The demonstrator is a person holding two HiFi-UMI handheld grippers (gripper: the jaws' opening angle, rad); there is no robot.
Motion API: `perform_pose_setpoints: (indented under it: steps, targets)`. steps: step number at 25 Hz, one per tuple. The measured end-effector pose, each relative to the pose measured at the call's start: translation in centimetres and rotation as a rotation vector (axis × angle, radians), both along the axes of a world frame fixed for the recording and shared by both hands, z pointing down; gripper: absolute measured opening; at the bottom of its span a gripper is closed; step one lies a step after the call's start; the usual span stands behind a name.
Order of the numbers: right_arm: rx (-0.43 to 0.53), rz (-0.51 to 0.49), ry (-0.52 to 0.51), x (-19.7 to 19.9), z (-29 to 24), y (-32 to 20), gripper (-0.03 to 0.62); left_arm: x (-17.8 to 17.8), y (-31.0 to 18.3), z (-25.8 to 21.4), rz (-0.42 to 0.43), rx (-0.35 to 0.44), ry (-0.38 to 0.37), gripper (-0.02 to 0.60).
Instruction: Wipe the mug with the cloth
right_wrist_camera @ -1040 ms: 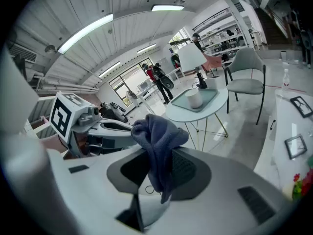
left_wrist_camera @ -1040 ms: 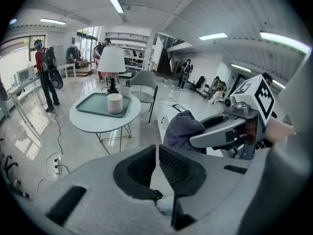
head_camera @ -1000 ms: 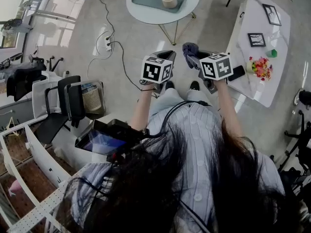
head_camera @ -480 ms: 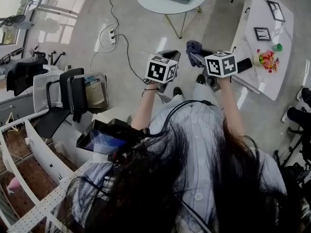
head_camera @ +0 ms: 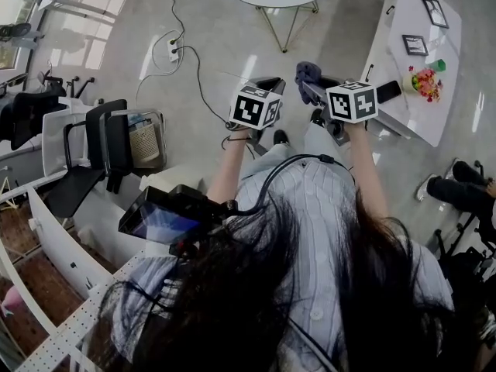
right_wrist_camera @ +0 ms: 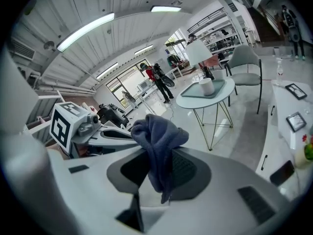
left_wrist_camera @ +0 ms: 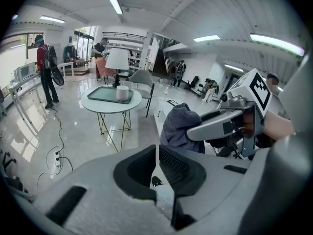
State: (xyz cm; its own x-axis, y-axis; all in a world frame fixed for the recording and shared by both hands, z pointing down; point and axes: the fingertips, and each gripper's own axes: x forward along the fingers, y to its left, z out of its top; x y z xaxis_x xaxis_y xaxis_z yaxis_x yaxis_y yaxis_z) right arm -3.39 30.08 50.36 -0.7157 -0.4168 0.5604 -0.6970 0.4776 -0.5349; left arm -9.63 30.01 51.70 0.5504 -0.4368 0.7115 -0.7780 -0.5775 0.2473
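blue cloth (right_wrist_camera: pixel 157 136) in right claw (right_wrist_camera: pixel 158 167), mug (right_wrist_camera: pixel 206 86) whole only in gripper views

No readable text, labels or numbers anywhere.

The cloth (right_wrist_camera: pixel 159 131) is soft, fuzzy blue-grey fabric, matt and nappy. The right gripper (right_wrist_camera: pixel 155 166) is matt grey plastic with finely ribbed black pads (right_wrist_camera: pixel 183 170). The floor (head_camera: pixel 225 53) is glossy and mirror-smooth, and the mug (left_wrist_camera: pixel 122 92) is smooth white.

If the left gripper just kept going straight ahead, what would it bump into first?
Probably nothing near: the left gripper points past the cloth, toward floor beside the round table. Depth is unclear.
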Motion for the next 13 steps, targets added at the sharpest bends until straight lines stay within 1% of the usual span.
perform_pose_setpoints:
  steps: [6, 13]
  targets:
    - [0.012, 0.001, 0.019, -1.2, 0.0, 2.0, 0.117, -0.9, 1.2, -0.1, 0.011, 0.013, 0.016, 0.035]
    - [0.018, 0.011, 0.027, -2.5, -0.3, 3.1, 0.117, -1.8, 2.2, -0.6, 0.034, 0.021, 0.022, 0.035]
